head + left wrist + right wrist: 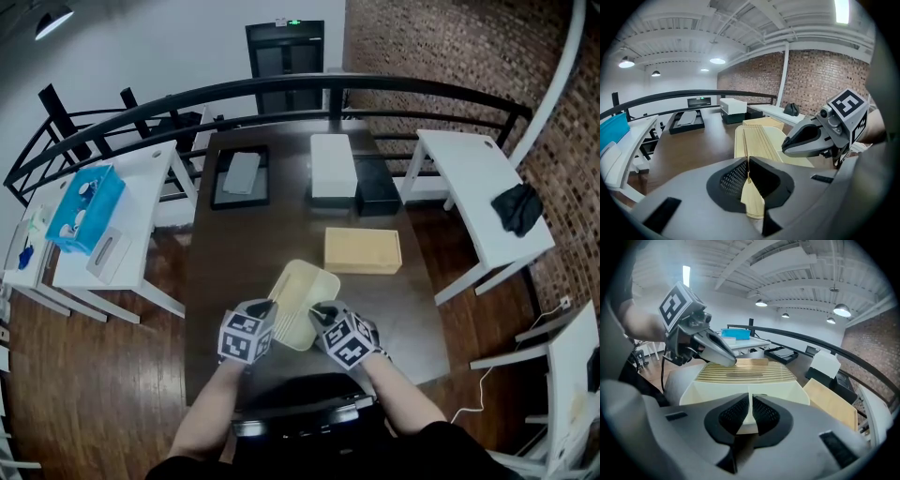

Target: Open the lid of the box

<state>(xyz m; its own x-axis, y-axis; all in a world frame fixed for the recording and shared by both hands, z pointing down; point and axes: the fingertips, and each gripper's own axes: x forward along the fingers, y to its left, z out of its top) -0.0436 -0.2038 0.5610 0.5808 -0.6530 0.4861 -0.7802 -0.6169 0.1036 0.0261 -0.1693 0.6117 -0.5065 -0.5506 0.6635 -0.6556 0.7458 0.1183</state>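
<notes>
Both grippers are on one cream ribbed box [302, 292], which lies askew at the near end of the dark table [211, 309], right in front of the person; left gripper [267, 307] is clamped on a thin edge at its near-left side, right gripper [323, 314] pinched on a thin rim at its near-right; prob. one side is meant to steady while the other pries, but can't tell which edge is lid vs. base; lid not visibly apart yet; count: 2 grippers, 1 cream box, 1 tan box [363, 250] just beyond it, 1 white box [333, 164], 1 black box [378, 190] beside that, 1 black tray [225, 192], all untouched, well apart from the work.
</notes>
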